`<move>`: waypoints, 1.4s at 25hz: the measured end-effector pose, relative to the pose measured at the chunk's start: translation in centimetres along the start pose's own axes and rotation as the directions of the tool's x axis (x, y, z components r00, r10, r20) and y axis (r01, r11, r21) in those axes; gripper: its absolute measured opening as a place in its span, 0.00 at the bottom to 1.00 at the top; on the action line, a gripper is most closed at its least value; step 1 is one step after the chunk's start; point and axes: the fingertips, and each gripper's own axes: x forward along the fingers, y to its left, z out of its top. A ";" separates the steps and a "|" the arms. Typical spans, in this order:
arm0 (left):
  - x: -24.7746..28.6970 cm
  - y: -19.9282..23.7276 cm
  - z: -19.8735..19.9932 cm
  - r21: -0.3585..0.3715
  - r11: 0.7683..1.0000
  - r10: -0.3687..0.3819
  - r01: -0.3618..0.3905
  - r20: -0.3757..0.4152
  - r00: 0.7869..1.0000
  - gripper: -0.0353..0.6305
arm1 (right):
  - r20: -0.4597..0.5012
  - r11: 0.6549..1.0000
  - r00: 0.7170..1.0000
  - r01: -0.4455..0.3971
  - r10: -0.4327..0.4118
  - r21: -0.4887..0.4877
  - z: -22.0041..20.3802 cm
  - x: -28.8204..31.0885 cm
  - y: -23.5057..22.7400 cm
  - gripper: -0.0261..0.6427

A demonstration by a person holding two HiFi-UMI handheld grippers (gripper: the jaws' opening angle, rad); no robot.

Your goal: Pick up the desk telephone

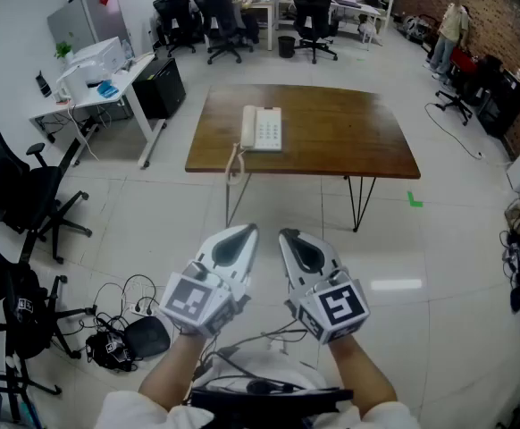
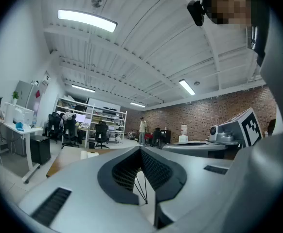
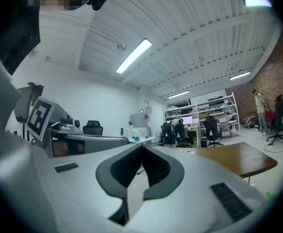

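Note:
A cream desk telephone (image 1: 262,129) with its handset on the left lies near the front left edge of a brown wooden table (image 1: 349,137); its cord hangs over the edge. Both grippers are held side by side well short of the table, over the floor. My left gripper (image 1: 246,231) is shut with nothing in it, and my right gripper (image 1: 289,236) is shut and empty too. In the left gripper view the jaws (image 2: 140,149) meet at their tips, with the table (image 2: 63,161) showing past them. The right gripper view shows its jaws (image 3: 141,147) closed and the table (image 3: 238,159) at the right.
Black office chairs (image 1: 19,204) stand at the left, with cables and a black bag (image 1: 121,338) on the floor. A white desk (image 1: 95,83) with equipment is at the far left. More desks and chairs (image 1: 314,12) line the back. A person (image 1: 448,29) stands by the brick wall.

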 end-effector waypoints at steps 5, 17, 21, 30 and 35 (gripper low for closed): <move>1.3 -1.2 -0.5 0.014 1.000 0.008 -0.008 -0.007 1.000 0.05 | 0.006 1.000 1.000 -0.009 0.009 0.004 -0.1 -0.8 -1.7 0.04; 3.0 -1.7 -1.6 0.006 1.000 0.017 -0.017 -0.026 1.000 0.05 | 0.024 1.000 1.000 -0.010 0.010 0.016 -0.6 -1.3 -4.0 0.04; 3.7 -1.2 -2.1 0.001 1.000 0.018 -0.018 -0.033 0.999 0.05 | 0.008 1.000 1.000 -0.008 0.008 0.003 -0.9 -0.6 -4.7 0.04; 6.3 1.1 -2.9 -0.027 0.999 0.017 -0.017 -0.017 1.000 0.05 | -0.021 1.000 1.000 -0.006 0.005 -0.020 -1.0 2.2 -6.6 0.04; 7.7 2.8 -3.4 -0.035 0.999 0.021 -0.022 -0.019 1.000 0.05 | -0.024 1.000 1.000 -0.013 0.013 -0.018 -1.1 4.3 -7.5 0.04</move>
